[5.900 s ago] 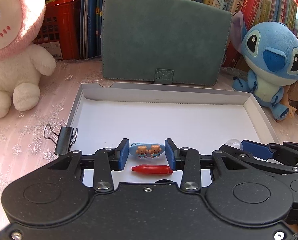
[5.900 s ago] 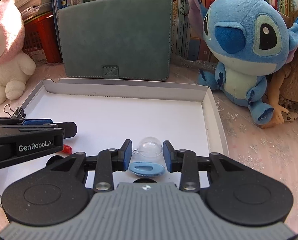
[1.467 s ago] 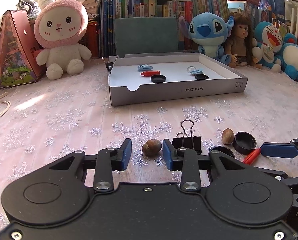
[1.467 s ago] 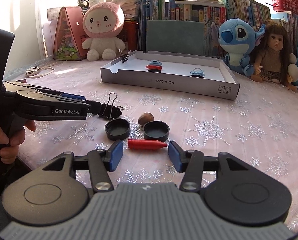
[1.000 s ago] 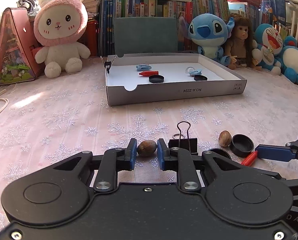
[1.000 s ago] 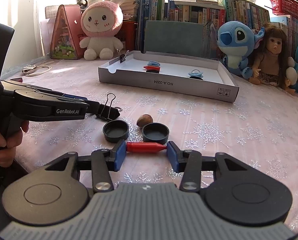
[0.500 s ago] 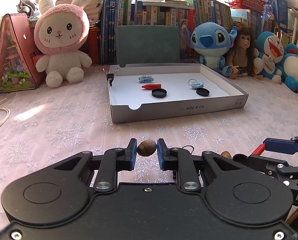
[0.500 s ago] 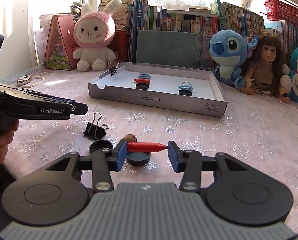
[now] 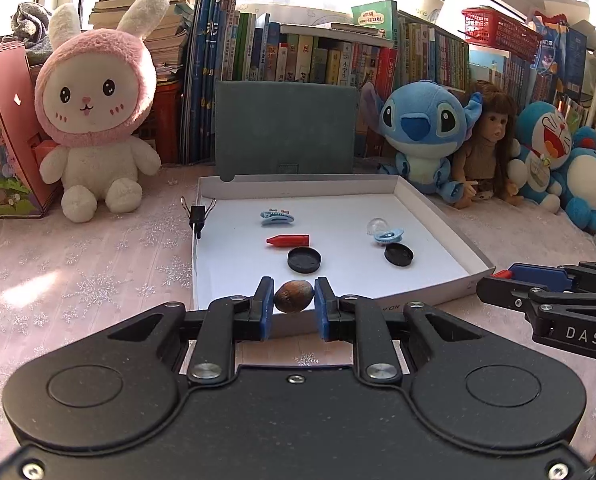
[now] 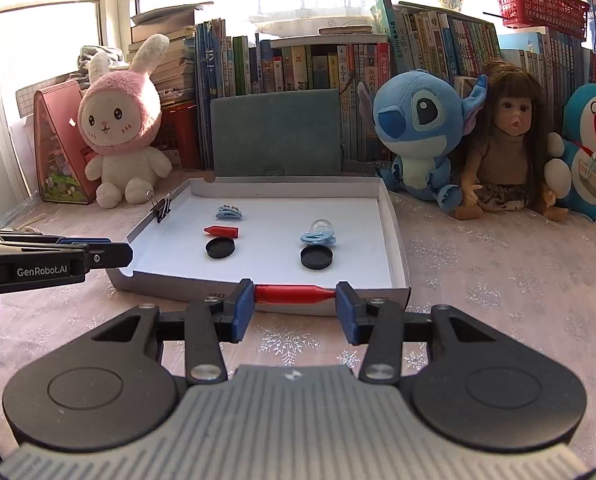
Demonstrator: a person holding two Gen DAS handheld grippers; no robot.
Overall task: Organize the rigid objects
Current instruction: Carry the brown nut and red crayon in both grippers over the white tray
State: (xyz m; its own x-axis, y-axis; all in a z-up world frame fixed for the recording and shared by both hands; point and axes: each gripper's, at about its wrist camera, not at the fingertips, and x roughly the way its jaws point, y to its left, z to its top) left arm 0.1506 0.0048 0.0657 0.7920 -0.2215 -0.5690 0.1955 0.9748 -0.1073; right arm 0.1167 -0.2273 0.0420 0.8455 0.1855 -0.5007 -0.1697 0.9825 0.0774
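My left gripper (image 9: 293, 308) is shut on a brown nut (image 9: 293, 297), held in the air just before the front wall of the white cardboard tray (image 9: 438, 216). My right gripper (image 10: 294, 307) is shut on a red crayon (image 10: 293, 294), gripped end to end, level with the tray's (image 10: 394, 240) front edge. Inside the tray lie another red crayon (image 9: 288, 240), two black lids (image 9: 304, 260) (image 9: 398, 255), a blue hair clip (image 9: 277, 216), a clear dome on a blue clip (image 9: 382, 232), and a binder clip (image 9: 197, 216) on the left wall.
Behind the tray stand a green case (image 9: 283, 136) and a row of books. A pink rabbit plush (image 9: 93, 120) sits at the left, a blue plush (image 9: 422, 136), a doll (image 9: 486, 148) and other plush toys at the right. A snowflake-patterned cloth (image 9: 77, 280) covers the table.
Both grippers closed on their objects, lifted them off the cloth and moved toward the tray. The loose lids, binder clip and second nut on the cloth have dropped out of view.
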